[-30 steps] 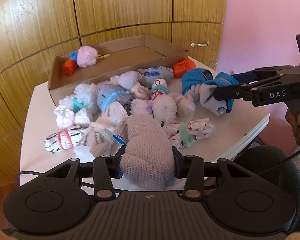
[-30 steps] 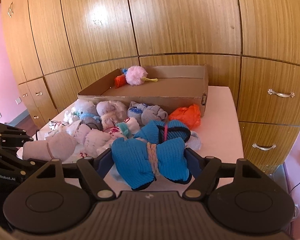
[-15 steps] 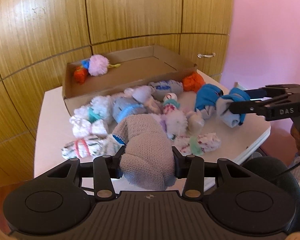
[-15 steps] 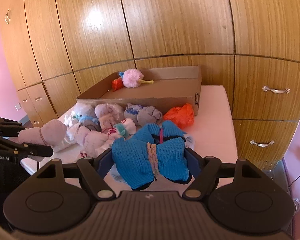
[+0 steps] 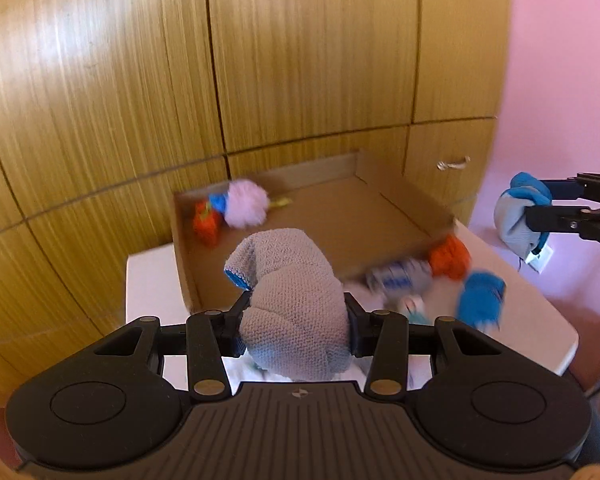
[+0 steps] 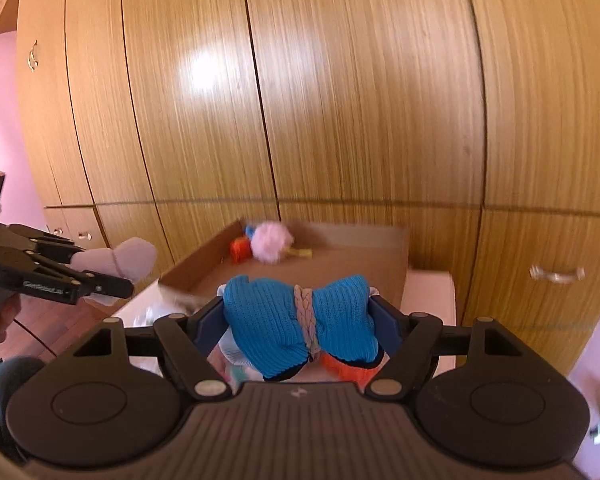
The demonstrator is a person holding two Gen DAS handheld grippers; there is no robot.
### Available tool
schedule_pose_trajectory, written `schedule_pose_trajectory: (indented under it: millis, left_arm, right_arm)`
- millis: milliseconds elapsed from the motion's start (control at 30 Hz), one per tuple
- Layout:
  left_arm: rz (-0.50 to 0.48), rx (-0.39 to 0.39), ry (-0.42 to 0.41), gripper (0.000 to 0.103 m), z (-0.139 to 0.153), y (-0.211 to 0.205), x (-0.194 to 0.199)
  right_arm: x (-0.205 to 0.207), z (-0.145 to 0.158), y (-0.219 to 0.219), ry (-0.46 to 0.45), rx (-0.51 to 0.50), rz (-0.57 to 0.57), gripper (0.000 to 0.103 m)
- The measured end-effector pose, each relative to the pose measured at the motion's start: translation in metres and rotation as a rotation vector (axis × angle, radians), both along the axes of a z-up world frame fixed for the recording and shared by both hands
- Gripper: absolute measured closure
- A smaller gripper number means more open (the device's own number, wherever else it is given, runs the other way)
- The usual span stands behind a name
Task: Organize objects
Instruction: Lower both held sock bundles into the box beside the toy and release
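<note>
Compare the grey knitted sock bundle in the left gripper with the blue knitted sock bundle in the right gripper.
The grey knitted sock bundle is a rounded lump with only a sliver of blue at one edge; the blue knitted sock bundle is bright blue, spreading into two lobes. The blue one is cinched round its middle by a pale braided band; the grey one shows none. Both are gripped between jaws, lifted off the table.

The grey sock bundle is a knitted cloth with a rough, nubby surface. The blue sock bundle is a ribbed knit, matt. The box is brown cardboard, matt. The cabinet doors are wood with a glossy grain. The pink ball looks fluffy.
</note>
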State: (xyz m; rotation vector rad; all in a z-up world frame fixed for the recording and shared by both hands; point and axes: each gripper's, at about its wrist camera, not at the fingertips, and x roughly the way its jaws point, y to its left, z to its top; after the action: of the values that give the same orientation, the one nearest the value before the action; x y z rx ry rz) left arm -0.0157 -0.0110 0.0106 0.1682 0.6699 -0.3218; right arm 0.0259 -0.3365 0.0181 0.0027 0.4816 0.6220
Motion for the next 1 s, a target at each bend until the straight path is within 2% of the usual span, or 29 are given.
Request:
schedule_pose_trajectory:
  millis: [167,400,600,800,900,1000]
  left_arm:
    - [0.001,0.005,0.011,0.052,0.01,-0.005,0.055]
    - [-0.031,-0.05,0.125,0.052,0.006,-0.023,0.135]
    - [-0.039,-0.064,0.201,0.052,-0.019,-0.047,0.195]
    - [-0.038,-0.05,0.242,0.052,-0.045,-0.066,0.235]
    - [-0.027,-0.013,0.249,0.051,-0.057,-0.072,0.251]
    - [0.024,0.016,0.268,0.051,-0.066,-0.07,0.264]
  right_arm:
    - [0.043,0.011,0.015,-0.019,-0.028,0.026,0.031]
    - [0.103,0.011,0.045,-0.018,-0.103,0.07,0.031]
    - [0.154,-0.006,0.079,0.025,-0.191,0.117,0.031]
    - [0.192,-0.029,0.106,0.054,-0.313,0.168,0.031]
    - [0.209,-0.041,0.112,0.075,-0.354,0.174,0.031]
    - [0.22,-0.05,0.117,0.093,-0.378,0.186,0.031]
